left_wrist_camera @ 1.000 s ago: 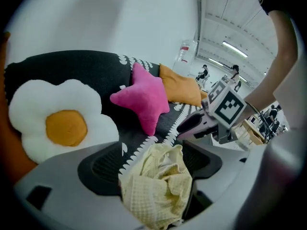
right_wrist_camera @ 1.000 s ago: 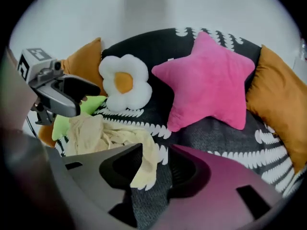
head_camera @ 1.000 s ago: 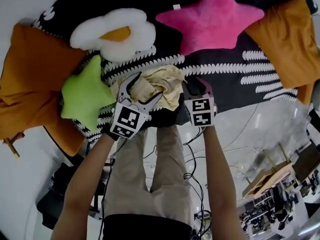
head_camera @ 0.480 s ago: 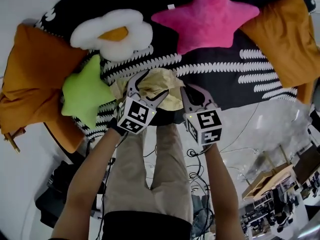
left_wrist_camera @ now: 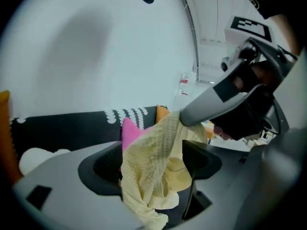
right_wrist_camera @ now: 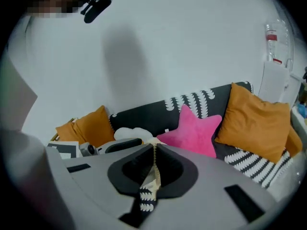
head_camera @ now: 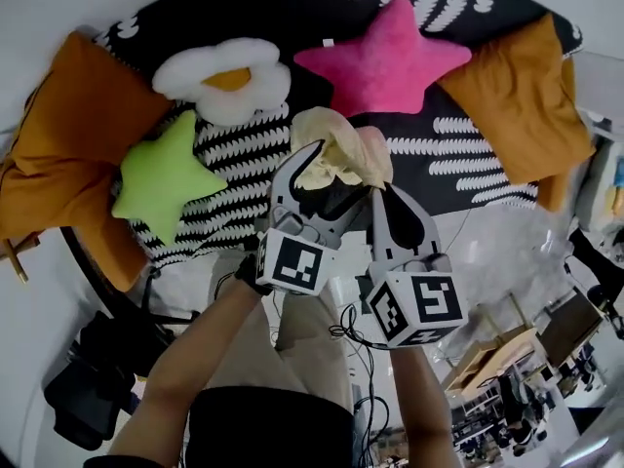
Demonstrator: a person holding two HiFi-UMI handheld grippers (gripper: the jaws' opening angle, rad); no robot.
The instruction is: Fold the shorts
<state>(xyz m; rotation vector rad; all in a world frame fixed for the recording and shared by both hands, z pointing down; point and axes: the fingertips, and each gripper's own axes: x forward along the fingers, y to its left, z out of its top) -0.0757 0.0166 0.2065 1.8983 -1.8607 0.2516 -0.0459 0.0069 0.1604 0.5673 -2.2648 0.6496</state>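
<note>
The pale yellow shorts (head_camera: 336,149) hang bunched in the air in front of the sofa. My right gripper (head_camera: 380,189) is shut on a thin edge of them; in the right gripper view the cloth (right_wrist_camera: 152,178) shows pinched between the closed jaws of the gripper (right_wrist_camera: 154,162). My left gripper (head_camera: 341,171) stands wide open just left of it. In the left gripper view the shorts (left_wrist_camera: 153,147) drape between its jaws, lying against the left one, with a gap to the right one. The right gripper's tip (left_wrist_camera: 184,116) holds the cloth's top.
Behind the shorts is a black sofa with white pattern (head_camera: 468,154). On it lie a pink star cushion (head_camera: 385,57), a green star cushion (head_camera: 166,174), a fried-egg cushion (head_camera: 224,76) and orange cushions (head_camera: 512,96) (head_camera: 68,135). Cables (head_camera: 346,330) trail on the floor by the person's legs.
Both grippers have risen, and the shorts have come up off the sofa's front edge with them. The right jaws have closed on the cloth. The left jaws stay wide.
</note>
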